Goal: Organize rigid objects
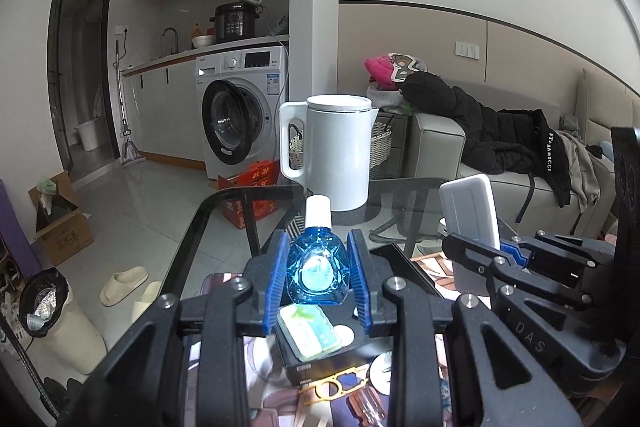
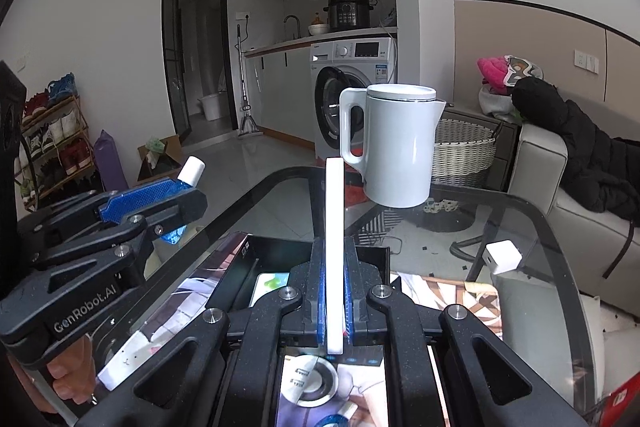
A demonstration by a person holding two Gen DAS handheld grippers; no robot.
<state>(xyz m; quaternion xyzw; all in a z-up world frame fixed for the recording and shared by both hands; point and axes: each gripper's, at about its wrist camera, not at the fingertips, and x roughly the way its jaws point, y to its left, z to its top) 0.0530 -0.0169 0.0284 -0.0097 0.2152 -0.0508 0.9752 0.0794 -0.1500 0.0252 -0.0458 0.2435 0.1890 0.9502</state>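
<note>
2 items are off the table at once: the blue faceted bottle (image 1: 316,269) with its white cap is pinched between the pads of the left gripper (image 1: 318,275), and the flat white case (image 2: 334,255), seen edge-on, is clamped upright in the right gripper (image 2: 334,287). Both hang over the open black box (image 2: 276,247) on the glass table (image 2: 520,211), where a pale green case (image 1: 310,333) already lies. This looks like the placing step; next, each piece likely needs lowering into a free spot before its jaws part. Gripper bodies hide most of the box floor, so free space is hard to judge. 1 white kettle (image 2: 396,147) and 1 small white cube (image 2: 503,255) stand apart.
</note>
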